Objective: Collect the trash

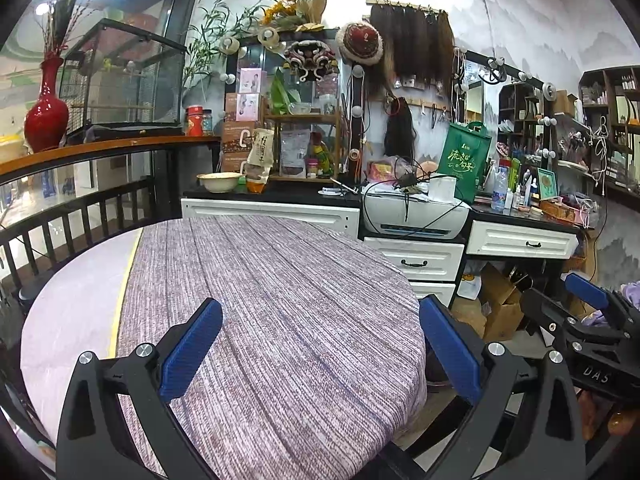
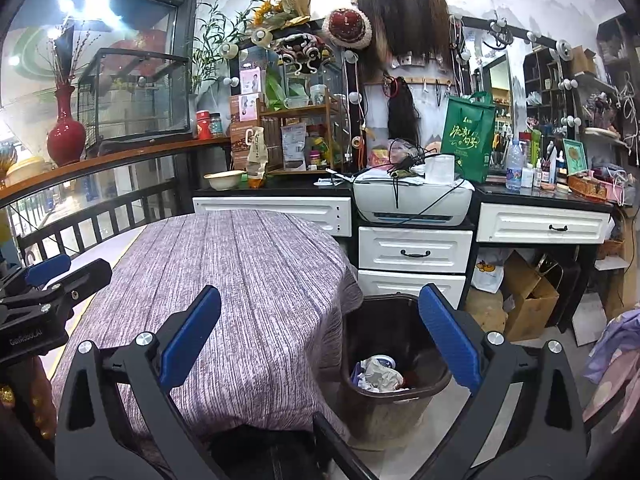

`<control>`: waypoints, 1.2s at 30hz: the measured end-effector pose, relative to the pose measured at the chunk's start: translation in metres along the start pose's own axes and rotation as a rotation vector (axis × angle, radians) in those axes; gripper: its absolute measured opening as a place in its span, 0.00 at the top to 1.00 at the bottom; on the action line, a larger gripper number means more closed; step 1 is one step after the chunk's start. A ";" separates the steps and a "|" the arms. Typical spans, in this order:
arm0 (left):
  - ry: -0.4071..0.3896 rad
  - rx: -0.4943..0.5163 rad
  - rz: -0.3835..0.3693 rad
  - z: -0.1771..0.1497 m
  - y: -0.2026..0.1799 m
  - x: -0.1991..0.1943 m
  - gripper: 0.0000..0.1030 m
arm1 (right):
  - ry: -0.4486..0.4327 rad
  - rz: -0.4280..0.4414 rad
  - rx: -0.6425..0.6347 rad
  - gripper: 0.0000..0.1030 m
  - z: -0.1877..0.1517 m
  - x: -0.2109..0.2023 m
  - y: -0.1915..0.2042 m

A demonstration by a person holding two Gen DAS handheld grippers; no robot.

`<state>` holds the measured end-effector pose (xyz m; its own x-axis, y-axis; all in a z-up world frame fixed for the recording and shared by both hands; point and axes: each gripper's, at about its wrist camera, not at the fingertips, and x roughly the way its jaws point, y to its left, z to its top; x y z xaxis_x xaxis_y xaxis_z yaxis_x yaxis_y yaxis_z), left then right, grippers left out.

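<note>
Trash (image 2: 378, 374) lies crumpled inside the bin (image 2: 428, 390) beside the table's (image 1: 280, 300) right edge; both grippers (image 1: 320, 350) (image 2: 320, 344) gape empty, so scan for leftovers.

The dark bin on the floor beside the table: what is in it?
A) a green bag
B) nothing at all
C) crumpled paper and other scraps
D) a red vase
C: the right wrist view looks down into the bin, where crumpled paper and other scraps lie at the bottom.
</note>
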<state>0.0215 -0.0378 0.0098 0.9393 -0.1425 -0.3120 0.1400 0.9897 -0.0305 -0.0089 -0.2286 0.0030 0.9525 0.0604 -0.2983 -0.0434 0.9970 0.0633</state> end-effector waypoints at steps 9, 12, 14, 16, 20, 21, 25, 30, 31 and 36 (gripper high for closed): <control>-0.037 -0.015 0.007 -0.003 0.003 -0.016 0.05 | -0.063 -0.001 0.025 0.06 -0.001 -0.014 -0.007; -0.046 -0.016 0.013 -0.004 0.004 -0.017 0.05 | -0.064 -0.001 0.028 0.05 -0.002 -0.015 -0.009; -0.047 -0.016 0.012 -0.005 0.005 -0.018 0.05 | -0.067 -0.001 0.023 0.05 -0.002 -0.014 -0.009; -0.049 -0.016 0.014 -0.005 0.006 -0.018 0.05 | -0.065 -0.001 0.018 0.06 -0.002 -0.013 -0.009; -0.041 -0.029 0.011 -0.006 0.009 -0.019 0.05 | -0.055 0.008 0.018 0.05 -0.002 -0.012 -0.009; -0.041 -0.032 0.013 -0.006 0.010 -0.019 0.05 | -0.055 0.009 0.018 0.06 -0.002 -0.011 -0.009; -0.042 -0.033 0.019 -0.006 0.013 -0.019 0.05 | -0.060 0.008 0.011 0.05 -0.002 -0.012 -0.009; -0.043 -0.036 0.016 -0.005 0.013 -0.019 0.05 | -0.055 0.008 0.010 0.05 -0.003 -0.011 -0.009; -0.044 -0.037 0.014 -0.005 0.013 -0.019 0.05 | -0.055 0.008 0.011 0.05 -0.003 -0.011 -0.009; -0.033 -0.048 0.009 -0.006 0.014 -0.018 0.05 | -0.048 0.005 0.017 0.06 -0.004 -0.010 -0.011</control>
<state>0.0046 -0.0213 0.0097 0.9505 -0.1330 -0.2808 0.1168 0.9904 -0.0735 -0.0190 -0.2396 0.0018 0.9657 0.0630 -0.2520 -0.0438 0.9957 0.0812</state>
